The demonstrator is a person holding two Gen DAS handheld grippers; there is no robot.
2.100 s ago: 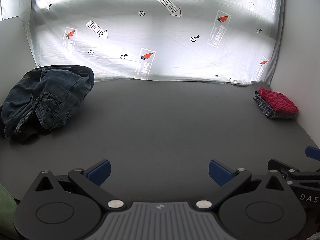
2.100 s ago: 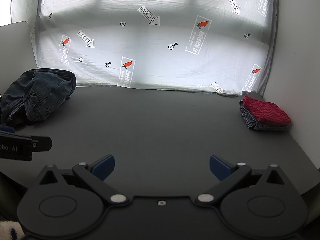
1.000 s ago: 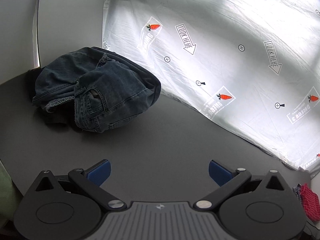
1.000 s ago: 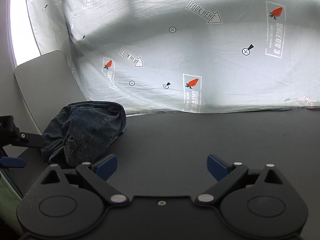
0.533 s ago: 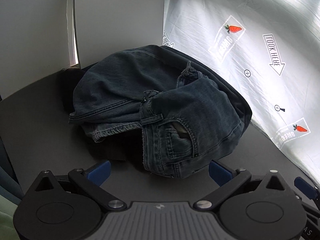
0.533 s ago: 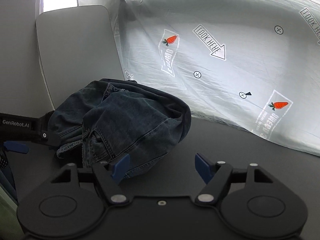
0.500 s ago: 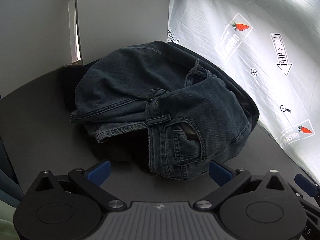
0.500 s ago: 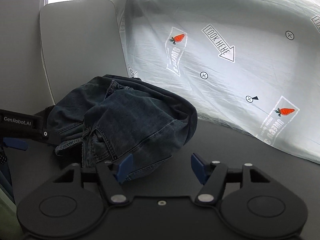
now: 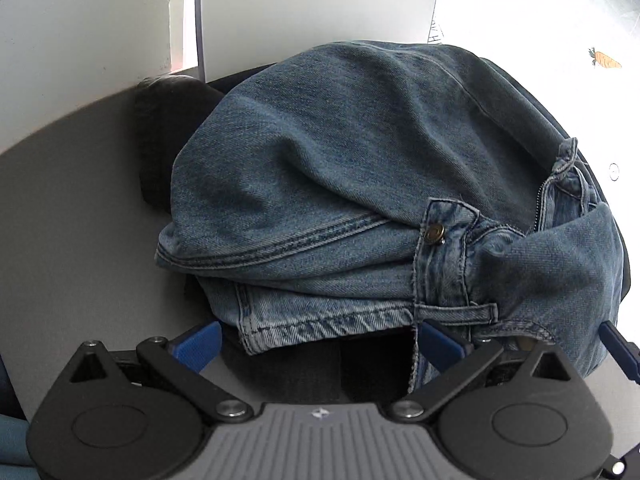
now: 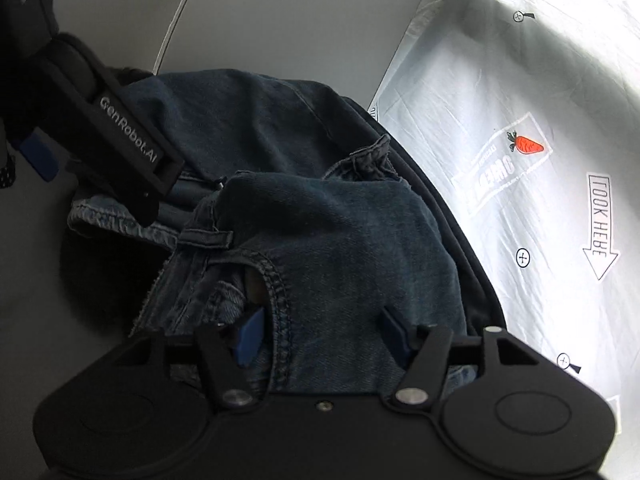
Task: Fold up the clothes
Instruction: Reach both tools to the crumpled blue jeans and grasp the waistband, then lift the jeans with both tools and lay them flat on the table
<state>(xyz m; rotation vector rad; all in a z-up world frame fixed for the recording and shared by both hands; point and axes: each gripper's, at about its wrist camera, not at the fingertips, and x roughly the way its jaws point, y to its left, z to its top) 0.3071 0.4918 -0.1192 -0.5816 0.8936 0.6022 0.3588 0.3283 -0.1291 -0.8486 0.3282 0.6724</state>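
While the crumpled jeans (image 9: 380,184) lay heaped on the grey table (image 9: 72,216) against the white panel (image 9: 312,8), the left gripper (image 9: 320,344) stood wide apart at the hem edge, holding nothing. The right gripper (image 10: 320,332) was opening, denim lying between its blue pads (image 10: 248,336), unpressed, beside the printed sheet (image 10: 540,200).

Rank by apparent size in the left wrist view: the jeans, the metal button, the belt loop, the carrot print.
1. jeans
2. belt loop
3. metal button and carrot print: look alike; the carrot print lies farther off, so no ranking.
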